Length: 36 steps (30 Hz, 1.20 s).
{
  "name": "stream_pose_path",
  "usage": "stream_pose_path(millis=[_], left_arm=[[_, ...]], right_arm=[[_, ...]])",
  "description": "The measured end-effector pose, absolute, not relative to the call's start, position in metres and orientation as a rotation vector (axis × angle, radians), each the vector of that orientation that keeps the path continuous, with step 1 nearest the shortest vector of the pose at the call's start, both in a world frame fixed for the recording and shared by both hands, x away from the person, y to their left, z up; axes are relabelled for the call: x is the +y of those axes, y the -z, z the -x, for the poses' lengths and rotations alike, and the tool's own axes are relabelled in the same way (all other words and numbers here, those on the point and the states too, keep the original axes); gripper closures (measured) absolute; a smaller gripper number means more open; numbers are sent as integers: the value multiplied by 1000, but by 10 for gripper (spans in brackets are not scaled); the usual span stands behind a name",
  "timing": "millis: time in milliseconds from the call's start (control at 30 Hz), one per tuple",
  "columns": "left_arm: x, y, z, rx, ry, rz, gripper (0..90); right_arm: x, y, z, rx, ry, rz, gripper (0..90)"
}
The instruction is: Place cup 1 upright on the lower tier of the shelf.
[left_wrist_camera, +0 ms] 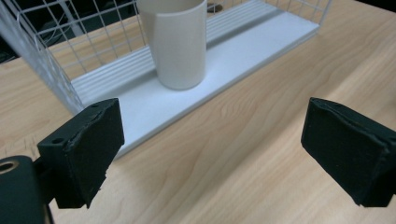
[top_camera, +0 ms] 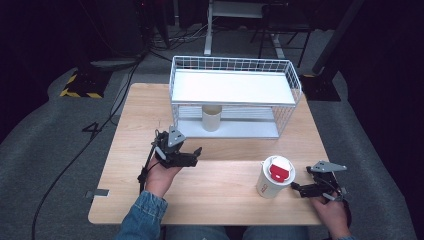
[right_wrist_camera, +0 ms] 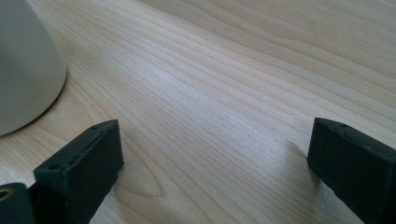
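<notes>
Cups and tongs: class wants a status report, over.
Left tongs open, empty, facing cream cup on the wire rack's lower shelf. Right tongs open, empty, beside red-lidded cup. Table between bare.

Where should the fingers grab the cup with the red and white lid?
Probably around the paper wall of the cup, below the lid, coming level from the side of the right gripper. It stands upright and round, and that side is free, so open fingers could close across it.

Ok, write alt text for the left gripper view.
Two open black fingers frame bare wooden table, nothing between them. Just beyond, a cream cup stands upright on the white bottom shelf of a white wire rack.
</notes>
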State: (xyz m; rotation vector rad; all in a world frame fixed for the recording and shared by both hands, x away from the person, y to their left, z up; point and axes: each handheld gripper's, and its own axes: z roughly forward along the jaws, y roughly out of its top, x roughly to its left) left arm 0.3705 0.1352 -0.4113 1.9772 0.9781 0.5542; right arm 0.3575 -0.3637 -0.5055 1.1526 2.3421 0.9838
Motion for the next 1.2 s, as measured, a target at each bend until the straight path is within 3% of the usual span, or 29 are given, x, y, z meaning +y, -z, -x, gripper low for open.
stream_pose_path(millis=[767, 1200], left_arm=[[171, 457, -334, 1078, -373, -2082, 74], [179, 485, -323, 1127, -359, -2177, 75]], right_arm=[[-364, 505, -358, 2345, -982, -1151, 36], [-368, 505, -356, 2379, -1004, -1114, 33]])
